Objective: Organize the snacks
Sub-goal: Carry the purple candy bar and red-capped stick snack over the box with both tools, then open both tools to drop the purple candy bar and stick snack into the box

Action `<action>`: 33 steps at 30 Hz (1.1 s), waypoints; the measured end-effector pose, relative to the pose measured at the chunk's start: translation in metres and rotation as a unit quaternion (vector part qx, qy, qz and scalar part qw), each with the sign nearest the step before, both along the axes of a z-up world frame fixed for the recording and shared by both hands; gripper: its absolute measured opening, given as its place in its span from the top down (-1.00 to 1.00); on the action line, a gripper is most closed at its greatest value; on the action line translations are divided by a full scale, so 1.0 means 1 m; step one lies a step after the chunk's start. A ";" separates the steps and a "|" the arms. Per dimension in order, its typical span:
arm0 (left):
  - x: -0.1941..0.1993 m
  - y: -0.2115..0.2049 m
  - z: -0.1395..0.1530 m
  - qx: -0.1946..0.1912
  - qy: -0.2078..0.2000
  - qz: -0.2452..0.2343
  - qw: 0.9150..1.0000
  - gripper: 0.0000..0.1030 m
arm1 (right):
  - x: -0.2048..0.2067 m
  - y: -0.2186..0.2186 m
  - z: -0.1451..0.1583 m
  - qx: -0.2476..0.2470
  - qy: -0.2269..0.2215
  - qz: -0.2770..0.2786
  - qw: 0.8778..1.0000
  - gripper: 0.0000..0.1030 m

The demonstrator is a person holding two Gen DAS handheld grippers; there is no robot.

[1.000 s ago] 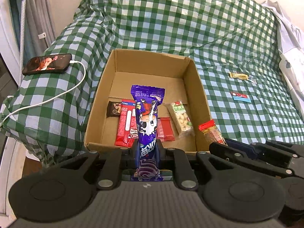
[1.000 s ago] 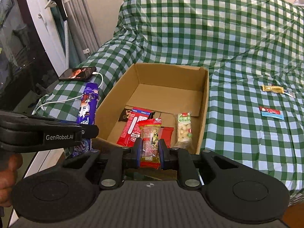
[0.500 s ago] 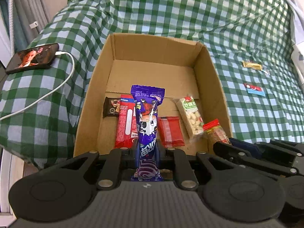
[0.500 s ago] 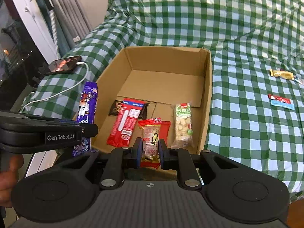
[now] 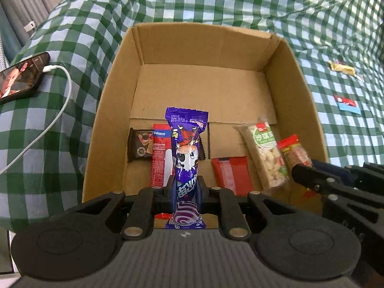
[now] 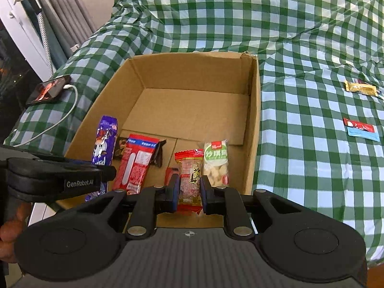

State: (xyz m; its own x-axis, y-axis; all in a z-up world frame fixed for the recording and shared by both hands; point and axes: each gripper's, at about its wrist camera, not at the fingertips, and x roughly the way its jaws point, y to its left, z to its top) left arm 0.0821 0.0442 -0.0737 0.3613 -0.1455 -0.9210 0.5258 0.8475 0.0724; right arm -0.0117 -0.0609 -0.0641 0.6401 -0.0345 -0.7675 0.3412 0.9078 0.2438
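Your left gripper (image 5: 186, 189) is clamped on a purple snack bar (image 5: 186, 148), which stands upright between the jaws over the near end of the cardboard box (image 5: 291, 91). Your right gripper (image 6: 189, 189) is closed on a red-ended candy packet (image 6: 190, 177), also held upright above the box's near edge.

The box sits open on a bed covered with a green checked cloth (image 6: 300, 36). Its far half is bare cardboard. Along the near half lie a dark brown cookie pack (image 5: 140, 144), a long red wafer pack (image 5: 159, 158) partly over it, a flat red packet (image 5: 231, 171), and a clear bag of nuts with a green label (image 5: 267, 153) close to the right wall.

Two snacks lie on the cloth, well apart from the box on its right: a gold-wrapped sweet (image 6: 360, 88) farther away and a red and blue packet (image 6: 362, 129) nearer to you.

To the left of the box, a phone (image 5: 21, 76) with its screen lit lies on the cloth, with a white cable (image 5: 55, 117) plugged in and trailing toward you. Your fingers (image 6: 10, 230) show at the lower left edge of the right view, wrapped on the left gripper's handle.
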 end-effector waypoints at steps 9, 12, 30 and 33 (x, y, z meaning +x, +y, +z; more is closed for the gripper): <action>0.026 -0.005 -0.023 0.020 0.016 0.003 1.000 0.67 | 0.027 -0.012 -0.014 0.003 0.014 -0.001 1.000 0.63; 0.030 -0.006 -0.028 0.023 0.020 0.003 1.000 0.67 | 0.034 -0.015 -0.019 0.003 0.018 -0.003 1.000 0.63; 0.019 -0.004 -0.013 0.050 -0.014 0.009 0.999 -0.99 | 0.022 -0.012 -0.013 -0.013 0.000 -0.009 1.000 -0.64; 0.004 0.001 -0.007 0.051 -0.018 0.009 0.998 -0.99 | 0.006 -0.004 -0.009 -0.009 0.001 -0.006 1.000 -0.69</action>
State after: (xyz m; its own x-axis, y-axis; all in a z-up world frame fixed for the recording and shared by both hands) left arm 0.0859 0.0451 -0.0803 0.3966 -0.0445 -0.9169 0.5067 0.8435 0.1782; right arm -0.0055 -0.0651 -0.0730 0.6380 -0.0559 -0.7680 0.3527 0.9078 0.2269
